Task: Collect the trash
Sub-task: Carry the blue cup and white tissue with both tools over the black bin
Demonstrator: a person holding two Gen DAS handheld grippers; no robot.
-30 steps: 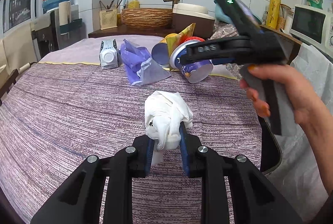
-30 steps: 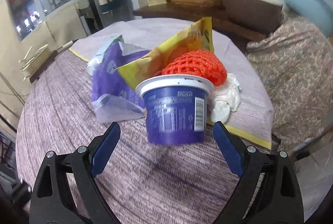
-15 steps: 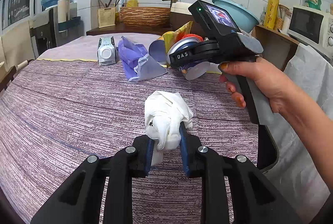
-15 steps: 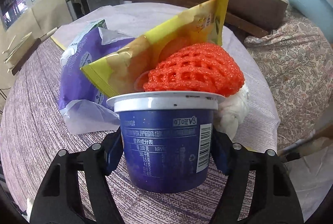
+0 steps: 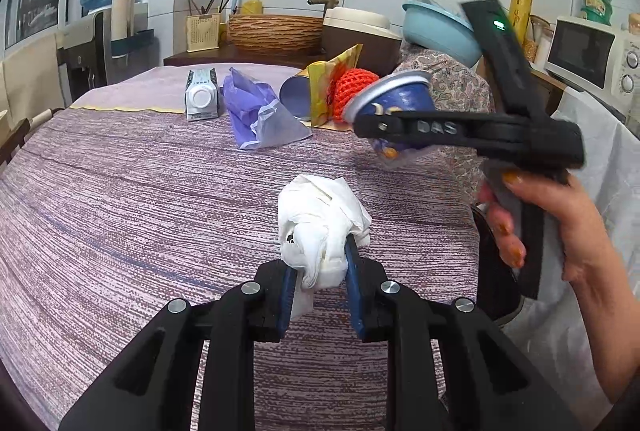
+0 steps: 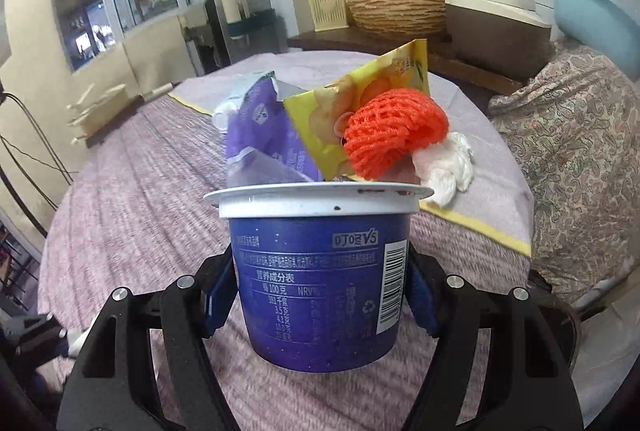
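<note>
Left wrist view:
Left gripper (image 5: pixel 320 281): clamped on a crumpled white tissue (image 5: pixel 322 221), held above the purple tablecloth (image 5: pixel 140 199).
Right gripper (image 5: pixel 404 123): at 2 o'clock, gripping a tilted blue cup (image 5: pixel 400 103), held by a hand (image 5: pixel 556 219).
Rest of the trash: at 12 o'clock, a milk carton (image 5: pixel 202 95), purple bag (image 5: pixel 256 111), yellow packet (image 5: pixel 332 83) and orange net (image 5: pixel 354 91).

Right wrist view:
Right gripper (image 6: pixel 320 295): pads pressed on both sides of the cup (image 6: pixel 320 279), upright and clear of the cloth (image 6: pixel 140 191).
Behind the cup: purple bag (image 6: pixel 260 127) at 11 o'clock, yellow packet (image 6: pixel 360 103) at 12, orange net (image 6: pixel 394 131) and a white wad (image 6: pixel 444 167) at 1.
</note>
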